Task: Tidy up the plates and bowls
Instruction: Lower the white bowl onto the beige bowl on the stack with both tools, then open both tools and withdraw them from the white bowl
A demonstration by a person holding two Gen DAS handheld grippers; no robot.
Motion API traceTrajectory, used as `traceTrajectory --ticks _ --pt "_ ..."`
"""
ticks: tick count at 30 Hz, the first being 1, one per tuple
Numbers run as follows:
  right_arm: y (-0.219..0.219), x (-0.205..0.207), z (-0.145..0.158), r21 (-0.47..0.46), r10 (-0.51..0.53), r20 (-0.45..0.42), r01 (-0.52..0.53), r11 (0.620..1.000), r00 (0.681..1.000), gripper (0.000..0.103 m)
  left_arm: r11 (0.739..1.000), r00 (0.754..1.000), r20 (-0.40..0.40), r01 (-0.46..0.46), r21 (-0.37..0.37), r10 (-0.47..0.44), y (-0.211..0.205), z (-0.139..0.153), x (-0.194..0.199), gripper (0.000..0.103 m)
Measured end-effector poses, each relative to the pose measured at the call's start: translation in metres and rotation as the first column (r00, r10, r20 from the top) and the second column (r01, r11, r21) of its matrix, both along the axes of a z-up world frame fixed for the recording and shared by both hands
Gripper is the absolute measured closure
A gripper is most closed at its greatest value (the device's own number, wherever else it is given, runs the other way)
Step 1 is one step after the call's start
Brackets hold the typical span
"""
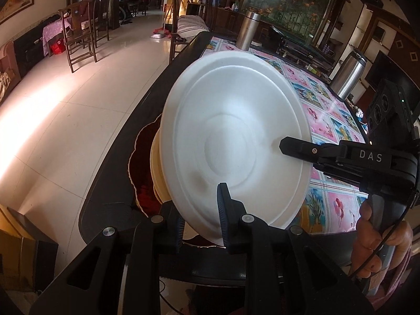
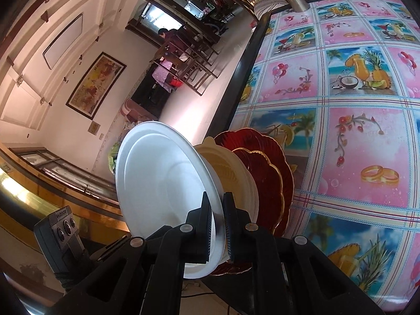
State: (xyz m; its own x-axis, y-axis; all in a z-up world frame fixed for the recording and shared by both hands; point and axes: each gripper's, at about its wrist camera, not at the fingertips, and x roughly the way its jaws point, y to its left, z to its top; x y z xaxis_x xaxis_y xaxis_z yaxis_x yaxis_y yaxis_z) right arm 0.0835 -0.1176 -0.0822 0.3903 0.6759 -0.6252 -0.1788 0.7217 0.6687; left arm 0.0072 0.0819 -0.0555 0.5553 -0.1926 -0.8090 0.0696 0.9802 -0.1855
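A white plate (image 1: 231, 136) hangs tilted on edge, with a second white rim showing just behind it. My left gripper (image 1: 197, 197) is shut on its bottom rim, one finger in front and one behind. My right gripper (image 1: 294, 155) comes in from the right and is shut on the side rim; in the right wrist view, the right gripper (image 2: 218, 225) pinches the white plate (image 2: 162, 178) edge between its pads. Right behind the plate sits a cream bowl (image 1: 157, 173) (image 2: 228, 168) on scalloped red plates (image 1: 143, 157) (image 2: 265, 162) with gold edges. Whether plate and bowl touch is hidden.
The stack sits near the dark rim of the table (image 1: 113, 173), which has a pink and blue patterned cloth (image 2: 354, 131). Two steel flasks (image 1: 248, 30) (image 1: 347, 74) stand farther back. Wooden chairs (image 1: 78, 36) and a seated person (image 1: 89, 2) are across the tiled floor.
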Motion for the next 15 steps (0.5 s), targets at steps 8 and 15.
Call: traceTrajectory --ticks 8,15 --pt "0.007 0.004 -0.007 -0.039 0.007 -0.005 -0.007 0.999 1.0 0.092 0.999 0.999 0.017 -0.031 -0.009 0.031 0.015 0.012 -0.01 0.077" --pt "0.008 0.009 -0.007 -0.044 0.0 -0.007 0.0 0.999 1.0 0.091 0.996 0.996 0.045 -0.082 -0.019 0.083 0.033 0.018 -0.013 0.073"
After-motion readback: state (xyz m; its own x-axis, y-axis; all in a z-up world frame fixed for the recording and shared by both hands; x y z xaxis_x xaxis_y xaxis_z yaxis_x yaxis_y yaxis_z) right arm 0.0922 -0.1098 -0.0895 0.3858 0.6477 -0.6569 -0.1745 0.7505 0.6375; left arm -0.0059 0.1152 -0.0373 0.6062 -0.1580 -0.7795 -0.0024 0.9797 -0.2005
